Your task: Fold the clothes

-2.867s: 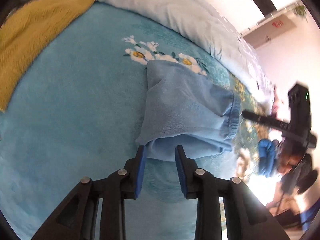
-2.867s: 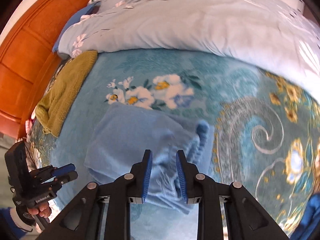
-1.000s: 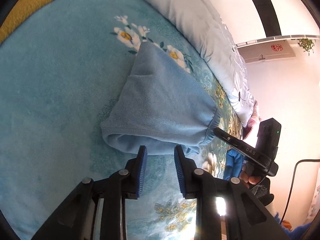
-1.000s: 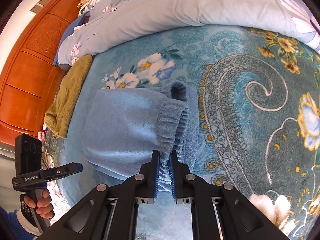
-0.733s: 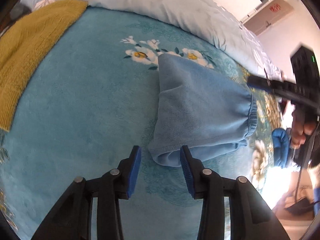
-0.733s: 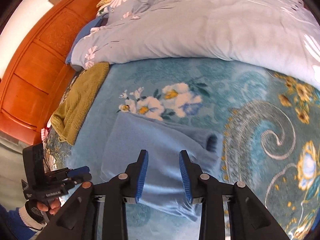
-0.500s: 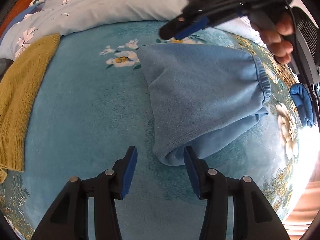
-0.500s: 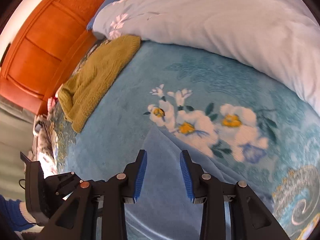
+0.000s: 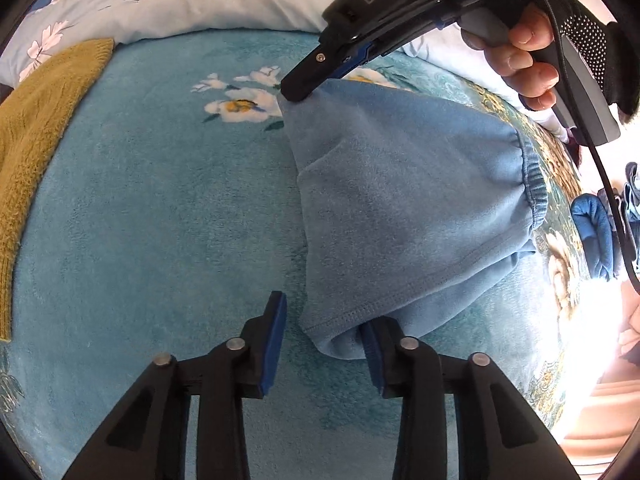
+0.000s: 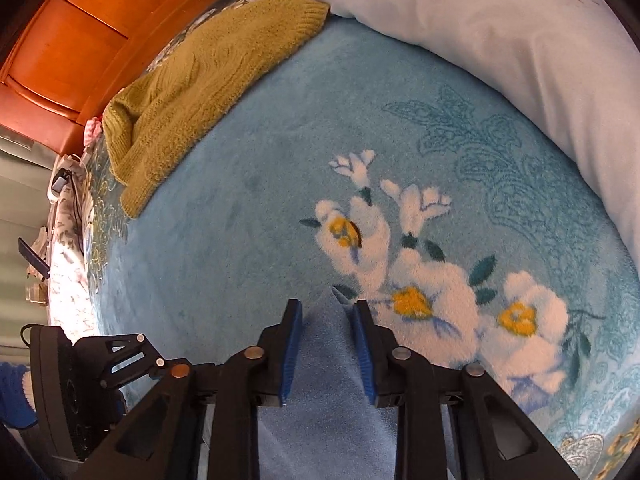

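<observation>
A: Item: blue fleece trousers (image 9: 400, 208), folded, on teal floral blanket (image 9: 160, 200). Change: right tongs (image 10: 326, 344) moved from waistband to far corner.
B: Tongs?
A: Both have just been narrowing. Right straddle that corner; left tongs (image 9: 324, 344) straddle the near corner. Grip: cannot tell.
B: Outstanding?
A: Probably another fold. Mustard sweater (image 10: 208, 68) untouched.
</observation>
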`<action>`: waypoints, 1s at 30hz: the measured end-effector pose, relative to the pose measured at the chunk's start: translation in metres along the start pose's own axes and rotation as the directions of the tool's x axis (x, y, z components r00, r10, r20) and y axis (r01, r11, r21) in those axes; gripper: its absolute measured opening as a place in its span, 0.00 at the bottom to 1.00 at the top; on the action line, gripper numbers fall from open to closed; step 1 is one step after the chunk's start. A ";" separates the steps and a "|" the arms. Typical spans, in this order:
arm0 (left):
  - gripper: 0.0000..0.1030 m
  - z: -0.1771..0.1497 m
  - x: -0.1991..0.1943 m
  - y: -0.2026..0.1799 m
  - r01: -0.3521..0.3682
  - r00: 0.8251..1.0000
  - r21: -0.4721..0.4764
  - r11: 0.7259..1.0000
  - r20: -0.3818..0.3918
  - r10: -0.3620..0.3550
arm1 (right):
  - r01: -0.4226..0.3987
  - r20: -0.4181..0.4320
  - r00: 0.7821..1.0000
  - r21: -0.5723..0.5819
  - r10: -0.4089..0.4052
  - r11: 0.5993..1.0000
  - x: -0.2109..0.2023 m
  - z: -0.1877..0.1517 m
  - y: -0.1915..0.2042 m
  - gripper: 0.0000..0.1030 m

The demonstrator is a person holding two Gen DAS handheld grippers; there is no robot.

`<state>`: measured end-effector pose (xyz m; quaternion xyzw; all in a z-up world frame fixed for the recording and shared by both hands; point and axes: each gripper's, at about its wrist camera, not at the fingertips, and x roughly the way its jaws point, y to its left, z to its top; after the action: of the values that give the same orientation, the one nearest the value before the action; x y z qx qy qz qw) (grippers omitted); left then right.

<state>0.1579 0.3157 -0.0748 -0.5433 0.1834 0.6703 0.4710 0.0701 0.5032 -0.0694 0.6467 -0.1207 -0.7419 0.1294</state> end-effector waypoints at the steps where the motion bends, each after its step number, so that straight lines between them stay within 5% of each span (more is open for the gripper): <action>1: 0.20 -0.001 -0.001 -0.001 -0.001 1.000 0.001 1.000 0.005 0.001 | -0.011 0.002 1.000 0.008 0.011 1.000 -0.001 0.000 -0.001 0.13; 4: 0.09 -0.004 -0.005 -0.004 -0.015 0.999 0.004 1.000 0.028 0.015 | -0.009 0.014 1.000 0.012 0.009 1.000 -0.004 -0.002 -0.003 0.09; 18: 0.07 -0.014 -0.006 0.005 -0.055 0.998 -0.037 0.998 0.014 0.055 | 0.058 0.017 0.998 0.064 -0.059 0.996 0.012 -0.008 -0.015 0.07; 23: 0.13 -0.013 -0.022 0.016 -0.006 0.999 -0.061 0.998 0.034 0.008 | 0.025 0.078 0.996 0.067 -0.030 0.997 -0.007 -0.012 -0.008 0.10; 24: 0.20 -0.013 -0.027 0.019 -0.005 0.999 -0.066 0.998 0.036 0.008 | 0.023 0.103 0.994 0.072 -0.030 0.997 -0.015 -0.015 -0.006 0.10; 30: 0.31 -0.011 -0.055 0.038 -0.005 0.999 -0.098 0.995 0.040 0.009 | 0.031 0.252 0.965 0.157 -0.070 0.987 -0.065 -0.048 0.001 0.11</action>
<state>0.1301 0.2650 -0.0386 -0.5515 0.1428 0.6909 0.4452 0.1259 0.5247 -0.0154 0.5561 -0.1758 -0.8111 0.0442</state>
